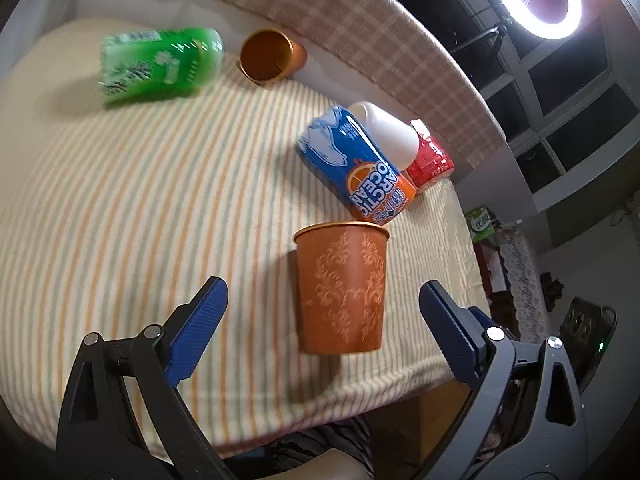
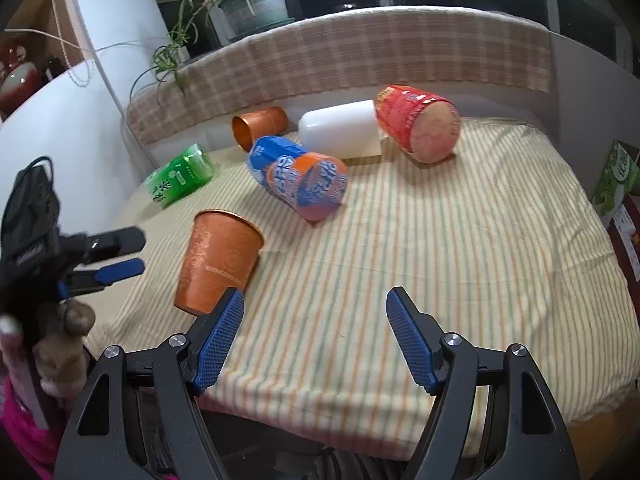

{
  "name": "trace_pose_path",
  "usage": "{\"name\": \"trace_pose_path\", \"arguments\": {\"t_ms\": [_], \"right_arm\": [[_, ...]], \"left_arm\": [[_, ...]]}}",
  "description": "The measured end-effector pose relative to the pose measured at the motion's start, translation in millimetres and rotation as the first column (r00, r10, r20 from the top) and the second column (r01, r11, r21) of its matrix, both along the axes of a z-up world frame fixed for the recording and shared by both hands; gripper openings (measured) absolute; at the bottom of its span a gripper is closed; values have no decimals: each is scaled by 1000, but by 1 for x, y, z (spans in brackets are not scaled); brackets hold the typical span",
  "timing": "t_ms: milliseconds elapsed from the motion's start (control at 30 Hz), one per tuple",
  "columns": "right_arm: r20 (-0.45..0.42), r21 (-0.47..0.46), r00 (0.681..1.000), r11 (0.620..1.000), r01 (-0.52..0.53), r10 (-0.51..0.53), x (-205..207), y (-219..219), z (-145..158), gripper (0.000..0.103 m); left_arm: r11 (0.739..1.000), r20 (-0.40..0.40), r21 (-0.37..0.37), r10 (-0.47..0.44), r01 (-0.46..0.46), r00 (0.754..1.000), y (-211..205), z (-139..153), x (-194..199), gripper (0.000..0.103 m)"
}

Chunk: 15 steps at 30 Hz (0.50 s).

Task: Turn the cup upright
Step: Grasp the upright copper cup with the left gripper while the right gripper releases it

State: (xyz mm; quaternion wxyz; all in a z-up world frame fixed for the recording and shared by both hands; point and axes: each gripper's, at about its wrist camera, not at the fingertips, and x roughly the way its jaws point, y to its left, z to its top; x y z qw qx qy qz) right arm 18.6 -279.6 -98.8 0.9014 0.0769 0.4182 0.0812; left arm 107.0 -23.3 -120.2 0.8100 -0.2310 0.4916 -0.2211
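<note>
So the orange cup is standing upright on the striped cloth, rim up, a tapered metal-looking thing with a swirly embossed leaf pattern down its side and a thin rolled lip. Around it there's a pile of stuff lying on its side: a glossy blue and orange can at about 12 o'clock from the cup, a smooth white bottle and a red crinkly-wrapped tub just behind that, plus a second shiny copper cup and a green carton farther back. The left gripper has its ribbed blue pads spread wide on either side of the cup, not touching it. The right gripper is spread open too, holding nothing, cup off at its 10 o'clock.
</note>
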Motion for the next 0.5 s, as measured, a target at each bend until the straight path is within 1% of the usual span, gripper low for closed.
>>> {"name": "trace_pose_path", "arguments": {"t_ms": [100,167,300,367,433,500], "right_arm": [[4,-10,1000,1000,17,-17,-3,-4,1,74],[3,-7,1000,1000,25,-25,-3,-6,1,74],[4,-7,999,999,32,-32,-3,-9,0,74],[4,-6,999,999,33,-33,-3,-9,0,74],[2,-9,999,999,32,-32,-3,-9,-1,74],[-2,-10,999,999,33,-33,-3,-9,-2,74]], "left_arm": [[999,-53,-33,-40,38,998,-8,-7,15,97],[998,-83,-35,-52,50,995,-13,-12,22,96],[997,-117,-41,-77,73,990,-19,-18,32,96],[995,-137,-44,-90,85,986,-22,-22,37,92],[995,-150,-40,-100,95,984,-25,-25,39,91],[994,-157,-30,-112,108,981,-29,-28,39,87]]}}
